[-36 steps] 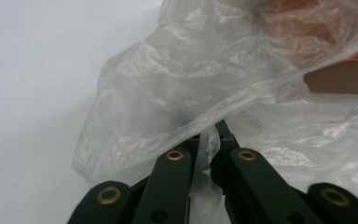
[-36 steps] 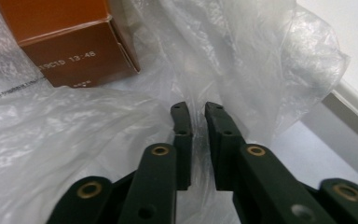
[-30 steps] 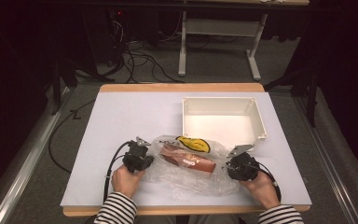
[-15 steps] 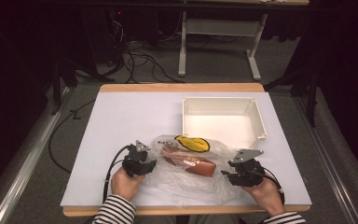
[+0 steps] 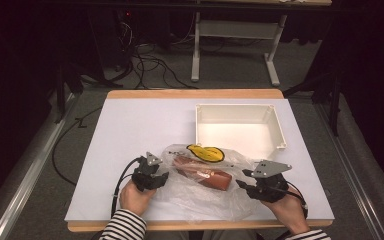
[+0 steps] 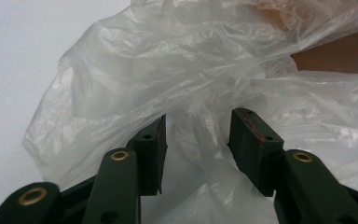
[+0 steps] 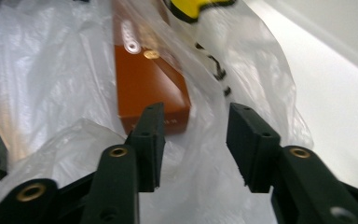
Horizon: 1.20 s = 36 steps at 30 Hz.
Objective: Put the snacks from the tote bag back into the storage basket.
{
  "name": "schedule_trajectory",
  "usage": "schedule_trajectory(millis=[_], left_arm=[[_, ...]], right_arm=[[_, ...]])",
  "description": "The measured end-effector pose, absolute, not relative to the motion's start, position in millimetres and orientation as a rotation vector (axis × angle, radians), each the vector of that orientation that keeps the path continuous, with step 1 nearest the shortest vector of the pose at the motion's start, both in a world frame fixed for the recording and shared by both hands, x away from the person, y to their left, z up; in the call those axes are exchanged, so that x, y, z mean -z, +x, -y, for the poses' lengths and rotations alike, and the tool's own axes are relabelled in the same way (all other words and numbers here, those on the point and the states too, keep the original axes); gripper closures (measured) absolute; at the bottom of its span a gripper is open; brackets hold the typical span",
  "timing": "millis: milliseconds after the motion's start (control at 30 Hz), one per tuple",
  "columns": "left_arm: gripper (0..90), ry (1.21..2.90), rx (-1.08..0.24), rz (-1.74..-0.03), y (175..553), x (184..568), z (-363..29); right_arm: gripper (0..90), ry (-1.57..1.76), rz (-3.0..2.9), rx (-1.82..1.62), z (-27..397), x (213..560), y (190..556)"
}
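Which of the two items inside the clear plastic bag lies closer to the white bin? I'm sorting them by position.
The yellow packet with black print: it lies at the bag's far edge beside the white plastic bin, while the reddish-brown box lies nearer the person.

The high view looks forward and down from above the person's side, taking in the whole table [image 5: 130, 130]. The left gripper view sits close behind its jaws, facing crumpled bag [image 6: 168, 70]. The right gripper view looks likewise along its jaws. All three share the bag [image 5: 200, 195] [image 7: 242, 56].
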<state>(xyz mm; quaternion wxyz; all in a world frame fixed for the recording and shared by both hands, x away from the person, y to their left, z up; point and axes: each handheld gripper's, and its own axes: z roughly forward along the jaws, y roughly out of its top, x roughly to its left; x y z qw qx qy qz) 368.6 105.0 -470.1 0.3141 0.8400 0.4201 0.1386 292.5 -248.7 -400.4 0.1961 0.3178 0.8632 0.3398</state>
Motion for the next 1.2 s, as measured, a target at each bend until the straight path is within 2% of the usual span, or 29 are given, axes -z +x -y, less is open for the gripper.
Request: schedule_trajectory(millis=[133,333,600,800,833,1000,1200], left_arm=[[56.8,2.217,-0.372,-1.106,368,470,-105],[56.5,2.214,-0.377,-1.105,368,470,-104],[56.1,2.214,-0.379,-1.104,368,471,-104],[55.9,2.213,-0.379,-1.105,368,471,-104],[55.9,2.214,-0.379,-1.104,368,471,-104],[55.8,2.211,-0.381,-1.108,367,471,-104],[55.6,2.210,-0.381,-1.107,367,471,-104]], right_arm=[[67.0,0.810,-2.458,-0.938,231,399,291],[67.5,0.763,-2.493,-0.900,208,405,304],[57.5,0.742,-2.554,-0.849,189,417,317],[45.0,0.758,-2.581,-0.848,187,420,322],[40.4,0.766,-2.590,-0.832,187,423,325],[35.7,0.789,-2.588,-0.844,189,424,329],[34.4,0.792,-2.614,-0.800,189,431,333]])
